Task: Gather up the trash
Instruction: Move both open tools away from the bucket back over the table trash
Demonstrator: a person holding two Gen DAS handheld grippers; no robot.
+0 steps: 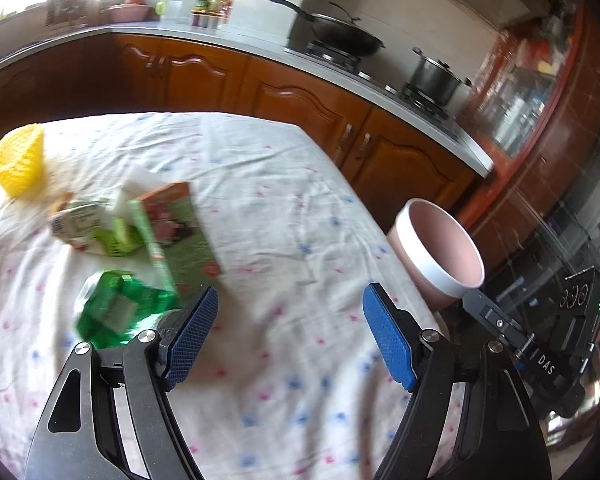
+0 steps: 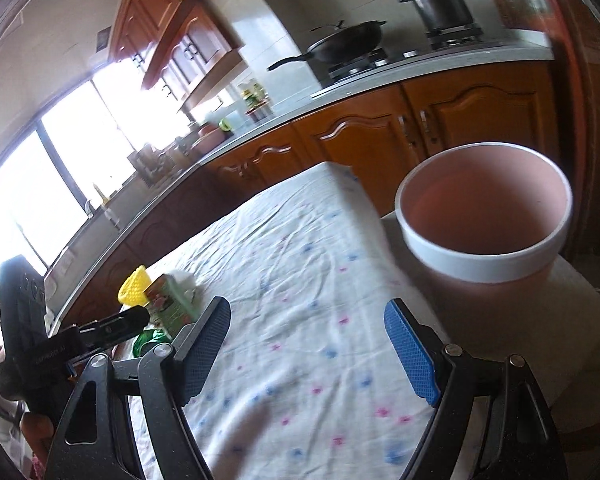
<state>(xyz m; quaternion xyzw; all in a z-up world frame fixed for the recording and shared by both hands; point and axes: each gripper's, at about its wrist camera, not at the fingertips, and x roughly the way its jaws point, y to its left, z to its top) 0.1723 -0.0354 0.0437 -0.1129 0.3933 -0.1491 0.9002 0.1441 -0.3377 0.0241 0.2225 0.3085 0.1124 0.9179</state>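
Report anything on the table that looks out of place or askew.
Litter lies in a loose heap on the tablecloth: a green carton tipped on edge, a crumpled green wrapper and yellow foam netting. The pink bin looks empty.

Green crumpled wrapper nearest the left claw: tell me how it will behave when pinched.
The green crumpled wrapper looks like thin, glossy film, so it is probably very light and floppy. Its shine suggests it may slip between the pads. Being crushed already, it should collapse further rather than roll.
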